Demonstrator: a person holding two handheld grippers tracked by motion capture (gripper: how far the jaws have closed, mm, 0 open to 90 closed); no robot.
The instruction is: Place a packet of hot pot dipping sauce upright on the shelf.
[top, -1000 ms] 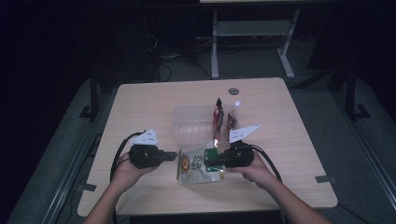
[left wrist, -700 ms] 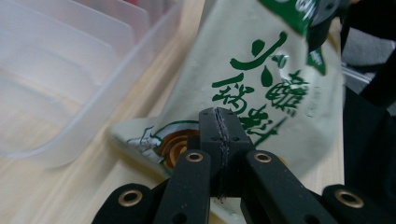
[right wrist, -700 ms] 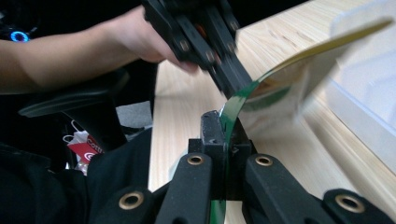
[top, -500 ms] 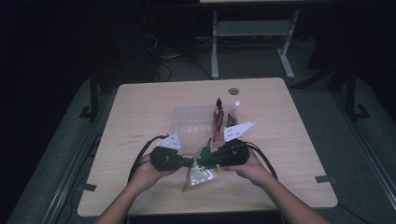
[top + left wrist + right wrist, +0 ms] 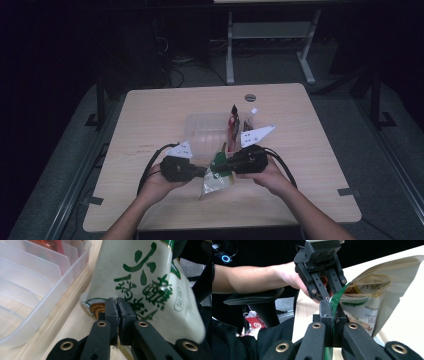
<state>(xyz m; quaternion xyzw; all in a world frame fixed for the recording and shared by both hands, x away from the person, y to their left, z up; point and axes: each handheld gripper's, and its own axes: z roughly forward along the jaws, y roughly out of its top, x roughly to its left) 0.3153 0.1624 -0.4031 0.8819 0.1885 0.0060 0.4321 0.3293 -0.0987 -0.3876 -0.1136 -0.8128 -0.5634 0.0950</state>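
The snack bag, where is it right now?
In the high view the snack bag hangs near the table's front edge, pinched between both hand-held grippers, just in front of the clear tray.

The high view looks down and forward from above the person's side, taking in the whole bench (image 5: 150, 115) from well back. The left gripper view sits low and very close, facing a snack bag (image 5: 150, 285) with a clear tray (image 5: 37, 282) at its upper left. The right gripper view, equally near, faces back toward the person. All three share that bag (image 5: 216, 181) (image 5: 372, 302).
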